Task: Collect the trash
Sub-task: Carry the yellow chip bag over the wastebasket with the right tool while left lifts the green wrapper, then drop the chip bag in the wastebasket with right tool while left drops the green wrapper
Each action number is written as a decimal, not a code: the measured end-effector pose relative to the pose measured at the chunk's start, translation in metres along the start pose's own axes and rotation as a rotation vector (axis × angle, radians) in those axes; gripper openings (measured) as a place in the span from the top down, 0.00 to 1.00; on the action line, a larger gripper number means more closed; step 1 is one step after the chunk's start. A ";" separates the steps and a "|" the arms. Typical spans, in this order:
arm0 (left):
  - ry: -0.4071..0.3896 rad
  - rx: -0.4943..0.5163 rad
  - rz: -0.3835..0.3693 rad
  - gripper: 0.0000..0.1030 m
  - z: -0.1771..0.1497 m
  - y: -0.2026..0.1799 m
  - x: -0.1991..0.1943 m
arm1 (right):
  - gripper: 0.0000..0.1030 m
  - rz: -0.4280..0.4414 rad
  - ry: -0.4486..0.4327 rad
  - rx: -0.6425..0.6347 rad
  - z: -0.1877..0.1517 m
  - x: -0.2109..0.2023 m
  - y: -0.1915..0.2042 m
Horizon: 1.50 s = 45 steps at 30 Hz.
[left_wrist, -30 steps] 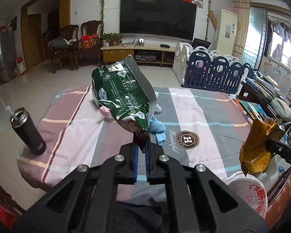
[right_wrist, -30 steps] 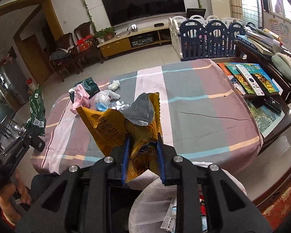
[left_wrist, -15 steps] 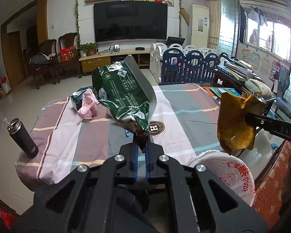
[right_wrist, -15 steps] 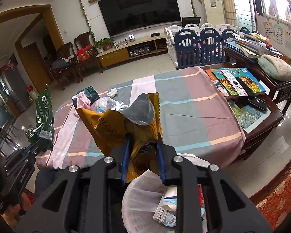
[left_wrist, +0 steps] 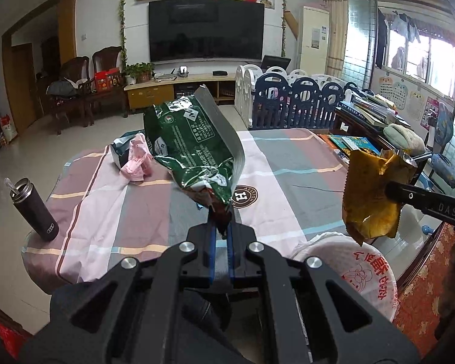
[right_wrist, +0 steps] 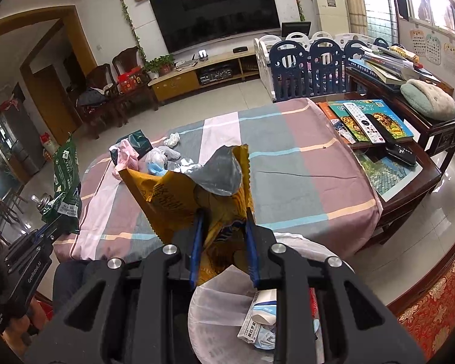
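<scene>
My left gripper [left_wrist: 220, 227] is shut on the bottom corner of a green snack bag [left_wrist: 194, 142] and holds it upright above the near edge of the table. The bag also shows in the right wrist view [right_wrist: 65, 188]. My right gripper [right_wrist: 223, 221] is shut on a crumpled yellow snack bag [right_wrist: 179, 200], held over a white plastic trash bag [right_wrist: 227, 312] with wrappers in it. The yellow bag [left_wrist: 370, 194] hangs above the trash bag [left_wrist: 364, 273] in the left wrist view.
The striped tablecloth [right_wrist: 288, 157] carries a pink wrapper [left_wrist: 136, 160], a dark green pack [right_wrist: 138, 144] and crumpled plastic and tissue [right_wrist: 166, 157]. A black tumbler [left_wrist: 35, 209] stands at the left edge. A side table with books and remotes [right_wrist: 373, 124] is on the right.
Both grippers have drawn back from the table toward the trash bag, still holding their bags. The right gripper now hangs more directly over the open trash bag.
</scene>
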<state>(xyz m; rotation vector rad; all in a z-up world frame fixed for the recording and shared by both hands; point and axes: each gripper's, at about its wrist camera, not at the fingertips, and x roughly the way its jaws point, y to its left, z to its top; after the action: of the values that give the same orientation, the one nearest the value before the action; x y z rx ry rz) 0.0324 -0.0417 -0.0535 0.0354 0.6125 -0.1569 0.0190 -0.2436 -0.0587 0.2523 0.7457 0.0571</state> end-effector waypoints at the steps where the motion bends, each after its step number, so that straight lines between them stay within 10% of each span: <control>1: 0.000 -0.001 0.000 0.93 0.000 0.000 0.000 | 0.75 -0.002 0.001 -0.002 0.000 0.000 0.000; 14: -0.002 0.020 -0.015 0.93 0.000 -0.010 -0.003 | 0.75 -0.116 0.060 0.016 -0.023 -0.002 -0.042; 26: 0.010 0.067 -0.066 0.93 -0.003 -0.028 -0.004 | 0.74 -0.217 0.344 0.103 -0.096 0.058 -0.094; 31: 0.031 0.094 -0.103 0.93 -0.008 -0.043 0.000 | 0.44 -0.252 0.444 0.114 -0.112 0.073 -0.097; 45: 0.306 0.426 -0.464 0.93 -0.064 -0.146 0.072 | 0.21 -0.405 0.021 0.234 -0.046 -0.020 -0.127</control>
<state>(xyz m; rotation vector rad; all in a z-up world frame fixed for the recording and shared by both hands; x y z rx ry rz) 0.0313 -0.1908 -0.1458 0.3354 0.8777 -0.7408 -0.0314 -0.3599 -0.1095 0.3188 0.8134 -0.4143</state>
